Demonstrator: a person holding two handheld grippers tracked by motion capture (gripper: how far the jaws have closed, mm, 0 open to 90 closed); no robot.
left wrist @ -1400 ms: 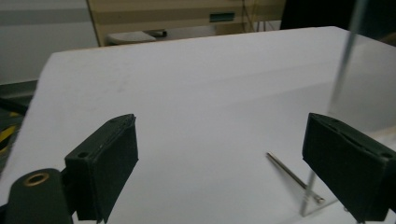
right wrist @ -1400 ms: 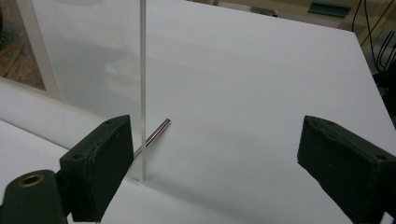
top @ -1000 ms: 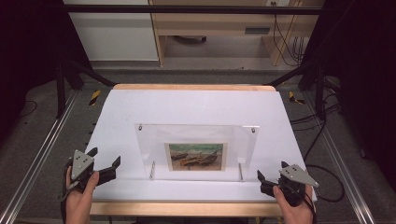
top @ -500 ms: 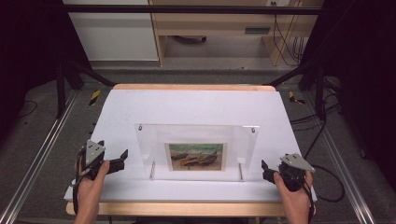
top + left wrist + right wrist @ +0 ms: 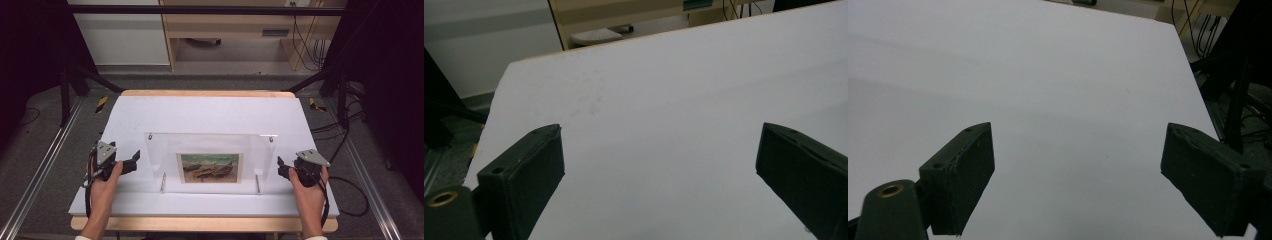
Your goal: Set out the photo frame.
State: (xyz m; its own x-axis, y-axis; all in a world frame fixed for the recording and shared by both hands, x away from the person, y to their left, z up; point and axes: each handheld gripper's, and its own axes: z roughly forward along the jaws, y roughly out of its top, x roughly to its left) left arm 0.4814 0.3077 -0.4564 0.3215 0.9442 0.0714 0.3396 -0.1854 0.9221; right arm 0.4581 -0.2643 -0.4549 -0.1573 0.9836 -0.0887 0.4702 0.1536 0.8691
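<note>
L gripper (image 5: pixel 131 162) sits near the table's left-front area, held in the person's left hand (image 5: pixel 102 182). Jaws spread wide apart, nothing btwn them; in the left gripper view (image 5: pixel 659 160) only bare white tabletop (image 5: pixel 664 100) shows in the gap. Its tips point right, twd the left edge of the clear acrylic frame (image 5: pixel 210 162), close to it but not touching as far as the high view shows.

R gripper (image 5: pixel 281 169) is on the opposite side, held in the right hand (image 5: pixel 307 187), grey three-cornered plate on top. Jaws also wide apart & empty; the right gripper view (image 5: pixel 1078 160) shows plain white surface btwn the two black jaws. Tips point left, just beside the frame's right edge; contact can't be told.

Frame stands on the white tabletop (image 5: pixel 210 112) w/ a slight backward lean, btwn the two grippers, toward the table's front half. It holds a small picture (image 5: pixel 210 167) of boats on a shore, centred in its lower part. Small metal fittings at its upper corners & two metal posts at its base.

Wooden table edge (image 5: pixel 200 223) shows under the white sheet at front & back. Beyond the table: grey floor, a wooden desk, cables at right.
</note>
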